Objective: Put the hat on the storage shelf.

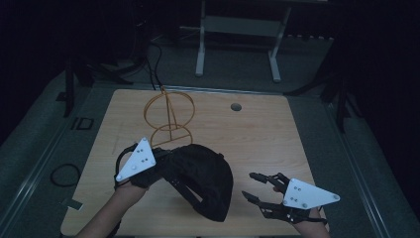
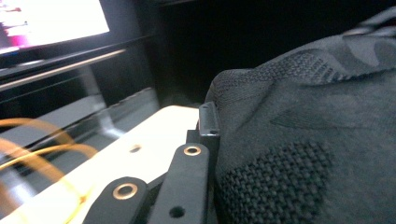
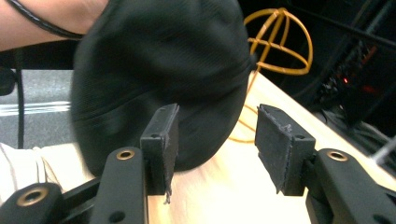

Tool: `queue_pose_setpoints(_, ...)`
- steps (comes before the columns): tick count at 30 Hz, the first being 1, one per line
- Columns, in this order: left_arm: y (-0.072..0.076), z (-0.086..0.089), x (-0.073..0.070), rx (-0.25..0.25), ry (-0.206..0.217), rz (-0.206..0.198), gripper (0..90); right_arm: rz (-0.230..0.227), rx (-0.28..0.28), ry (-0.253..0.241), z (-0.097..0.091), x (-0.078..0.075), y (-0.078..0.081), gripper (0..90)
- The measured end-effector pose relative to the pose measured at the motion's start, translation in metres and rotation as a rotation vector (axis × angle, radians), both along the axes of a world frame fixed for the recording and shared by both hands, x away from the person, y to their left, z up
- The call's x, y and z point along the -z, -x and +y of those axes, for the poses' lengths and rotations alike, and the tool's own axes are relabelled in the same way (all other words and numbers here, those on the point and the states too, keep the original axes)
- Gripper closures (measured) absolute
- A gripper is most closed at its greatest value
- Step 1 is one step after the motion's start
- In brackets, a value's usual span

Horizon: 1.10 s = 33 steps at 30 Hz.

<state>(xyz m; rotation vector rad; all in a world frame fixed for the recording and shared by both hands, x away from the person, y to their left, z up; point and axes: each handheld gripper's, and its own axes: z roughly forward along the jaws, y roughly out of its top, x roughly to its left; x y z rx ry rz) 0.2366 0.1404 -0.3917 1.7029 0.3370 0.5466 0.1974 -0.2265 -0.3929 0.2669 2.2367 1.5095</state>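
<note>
Jaws of left gripper clamped on black cap edge, cap lifted over desk. Right gripper jaws apart, empty, cap just left of them. Wire stand beyond cap.

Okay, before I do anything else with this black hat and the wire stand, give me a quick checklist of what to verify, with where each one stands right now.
1. Left gripper has the black hat: ok, jaws buried in its fabric.
2. Right gripper free and open: ok, jaws apart and empty.
3. Right gripper clear of the hat: ok, a gap shows.
4. Wire stand upright on the table: ok.
5. Stand bare, nothing on it: ok.
6. Firmness of the left gripper's hold: cannot tell, fabric hides the far jaw.
</note>
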Motion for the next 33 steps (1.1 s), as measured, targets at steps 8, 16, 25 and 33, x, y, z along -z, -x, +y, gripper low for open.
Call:
queue_pose_setpoints(8, -0.003, -0.002, 0.0, 0.148, 0.0, 0.025, 89.9, -0.055, -0.123, 0.042, 0.029, -0.016, -0.002, 48.7)
queue_pose_setpoints(16, -0.007, -0.011, -0.002, 0.198, -0.006, 0.036, 89.9, -0.081, -0.177, 0.095, 0.048, -0.022, -0.006, 48.6)
queue_pose_setpoints(25, -0.011, -0.018, -0.005, 0.204, 0.003, 0.047, 89.8, -0.095, -0.194, 0.103, 0.051, -0.022, -0.007, 75.3)
queue_pose_setpoints(33, -0.018, -0.02, 0.003, 0.202, -0.022, 0.079, 89.5, -0.081, -0.181, 0.119, 0.052, -0.015, -0.004, 88.0)
